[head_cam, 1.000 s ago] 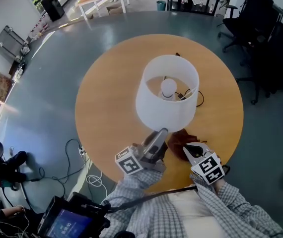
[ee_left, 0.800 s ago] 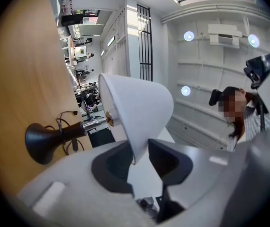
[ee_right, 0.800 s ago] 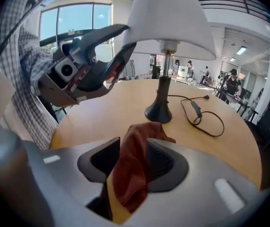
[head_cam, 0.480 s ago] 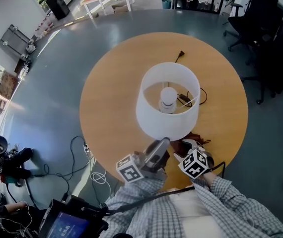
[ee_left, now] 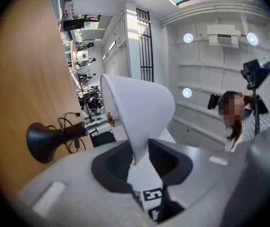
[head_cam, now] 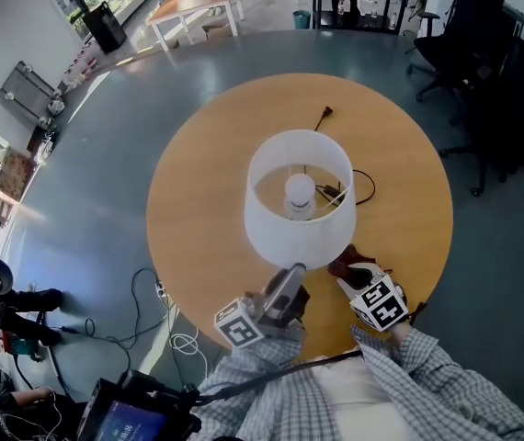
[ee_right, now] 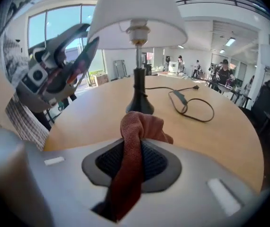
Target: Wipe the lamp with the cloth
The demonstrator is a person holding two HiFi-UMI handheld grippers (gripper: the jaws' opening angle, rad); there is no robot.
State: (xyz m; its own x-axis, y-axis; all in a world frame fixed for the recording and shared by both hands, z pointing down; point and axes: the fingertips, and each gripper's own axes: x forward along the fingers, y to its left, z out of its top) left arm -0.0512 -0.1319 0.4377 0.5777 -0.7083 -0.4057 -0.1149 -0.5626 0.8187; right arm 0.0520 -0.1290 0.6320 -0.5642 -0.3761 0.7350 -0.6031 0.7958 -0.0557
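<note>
A lamp with a white shade [head_cam: 299,200] stands in the middle of the round wooden table [head_cam: 198,200]. My left gripper [head_cam: 291,278] points up at the shade's near rim. In the left gripper view the rim of the shade [ee_left: 135,112] runs down between the jaws, which are shut on it [ee_left: 139,162]; the dark lamp base [ee_left: 42,141] shows behind. My right gripper [head_cam: 352,274] is low by the base, at the right. Its jaws have just been closing and now pinch the rust-red cloth [ee_right: 137,131], which bunches up beyond them in front of the lamp base [ee_right: 139,103].
The lamp's black cord [head_cam: 354,186] loops on the table behind the shade, its plug [head_cam: 322,113] farther back. The table's near edge is just under both grippers. Black office chairs [head_cam: 483,62] stand at the right, and cables [head_cam: 152,292] lie on the floor at the left.
My right gripper dipped left over the cloth by the lamp base and has come back right with the cloth in its jaws. The left gripper has stayed at the shade's rim.
</note>
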